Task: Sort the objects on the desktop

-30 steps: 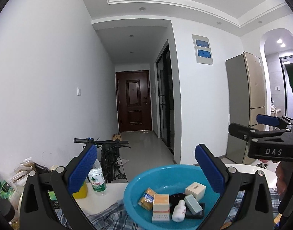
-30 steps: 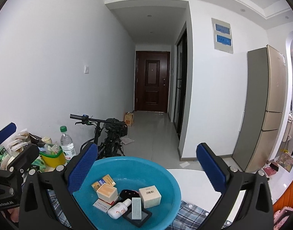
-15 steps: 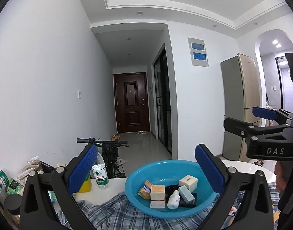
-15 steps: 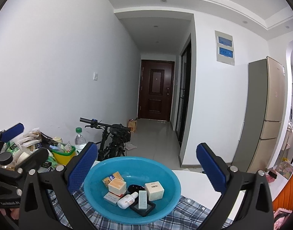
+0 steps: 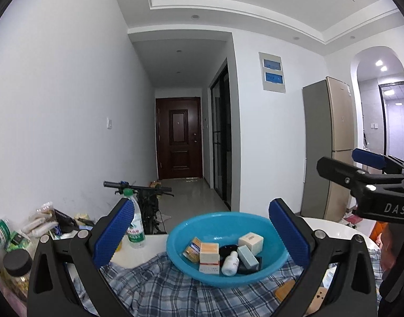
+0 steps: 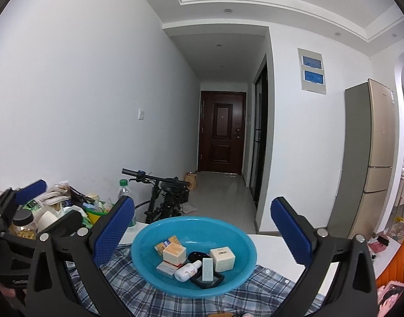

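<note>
Blue basin [image 5: 229, 248] sits on the plaid cloth [image 5: 175, 290] over the white counter [image 5: 146, 248], holding every small item in sight. Left gripper [image 5: 202, 235] held above and short of the basin, pads spread wide, nothing between them; right gripper [image 6: 202, 233] likewise wide apart and empty, framing the same basin from its other side. Inside the basin: white bottle [image 6: 188, 270] lying on its side near the front wall, long axis running from the front-left up toward the centre, cap end aimed at the black lid-like piece [image 6: 198, 255]; teal box [image 6: 207, 269] just right of the bottle, touching it or nearly so, long axis pointing front to back, resting on a black tray [image 6: 215, 281]; cream cube box [image 6: 222, 259] toward the right wall; orange-topped box [image 6: 174, 253] left of centre, stacked partly over flat cartons. Probably all light: cardboard boxes stiff but crushable at the corners, so best pinched across flat opposite faces with modest force. Bottle likely smooth plastic and prone to rolling or squirting out; best taken across its short width at mid-body, pads square to its long axis. Teal box best gripped across its narrow sides. Basin itself looks thin, smooth and easily pushed on the cloth. Water bottle [image 5: 134, 224] stands upright beyond the basin's left rim, well apart from it.
</note>
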